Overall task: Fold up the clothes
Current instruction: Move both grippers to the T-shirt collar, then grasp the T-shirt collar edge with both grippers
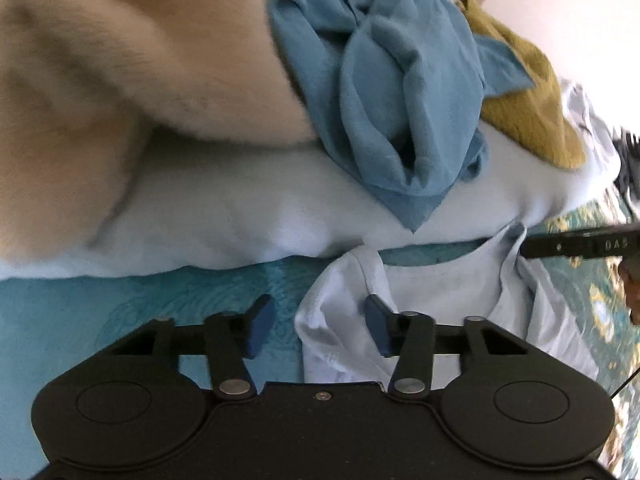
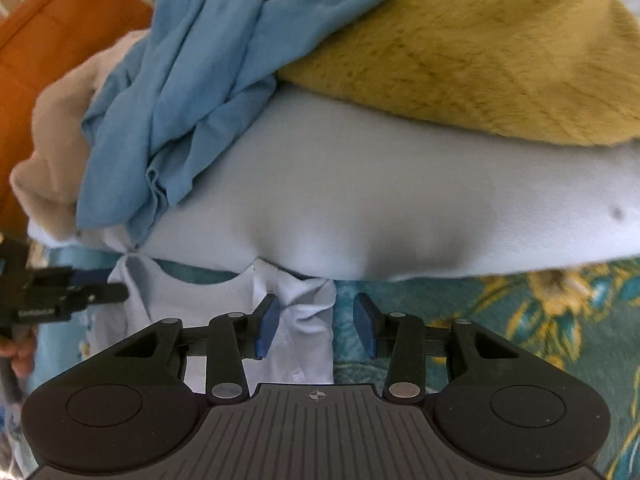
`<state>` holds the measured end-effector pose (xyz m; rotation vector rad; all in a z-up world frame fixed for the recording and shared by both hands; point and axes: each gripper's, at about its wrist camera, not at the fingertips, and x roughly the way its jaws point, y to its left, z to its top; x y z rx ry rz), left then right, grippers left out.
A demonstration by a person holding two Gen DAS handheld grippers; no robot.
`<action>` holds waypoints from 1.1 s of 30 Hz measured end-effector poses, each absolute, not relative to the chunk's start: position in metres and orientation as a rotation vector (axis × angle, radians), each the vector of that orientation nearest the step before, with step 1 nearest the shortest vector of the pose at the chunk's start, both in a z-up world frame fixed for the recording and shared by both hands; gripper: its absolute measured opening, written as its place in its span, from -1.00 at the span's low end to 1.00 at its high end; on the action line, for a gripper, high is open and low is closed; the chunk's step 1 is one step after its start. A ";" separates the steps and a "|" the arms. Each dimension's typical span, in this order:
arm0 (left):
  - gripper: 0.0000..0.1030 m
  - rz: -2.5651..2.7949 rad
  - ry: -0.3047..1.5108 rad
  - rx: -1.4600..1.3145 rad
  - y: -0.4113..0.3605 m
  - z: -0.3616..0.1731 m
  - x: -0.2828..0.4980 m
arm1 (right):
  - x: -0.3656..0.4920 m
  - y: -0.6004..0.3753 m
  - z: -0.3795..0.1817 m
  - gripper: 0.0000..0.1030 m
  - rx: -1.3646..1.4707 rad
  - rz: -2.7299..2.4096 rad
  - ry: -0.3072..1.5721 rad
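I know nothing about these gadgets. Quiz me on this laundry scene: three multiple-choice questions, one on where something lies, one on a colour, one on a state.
1. Where does the blue garment lie?
A. On the pile, between the cream and mustard pieces
B. Flat on the bedspread
C. Inside a basket

2. What colour is the fuzzy garment at the pile's right?
A. Red
B. Mustard yellow
C. Black

3. How does the white shirt lie?
A. Folded into a neat square
B. Hung on a hanger
C. Unfolded, neckline showing

Answers: 1 A, it drapes over the heap between the cream garment and the mustard one. 2 B, its pile is plainly yellow. 3 C, the open collar lies on the patterned bedspread.
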<state>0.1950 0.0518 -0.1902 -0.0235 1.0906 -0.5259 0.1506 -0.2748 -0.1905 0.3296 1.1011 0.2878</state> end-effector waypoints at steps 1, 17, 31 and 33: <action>-0.38 -0.537 1.090 -0.017 0.050 -0.192 0.196 | 0.152 -0.274 -0.192 -0.30 0.325 0.299 1.100; -0.96 -0.470 0.985 0.055 0.040 -0.179 0.198 | 0.151 -0.253 -0.177 -0.88 0.290 0.313 1.080; -0.96 -0.494 0.837 0.030 0.064 -0.121 0.144 | 0.090 -0.251 -0.107 -0.88 0.245 0.378 0.911; -0.96 -0.507 0.818 0.035 0.063 -0.109 0.129 | 0.076 -0.250 -0.096 -0.88 0.242 0.386 0.898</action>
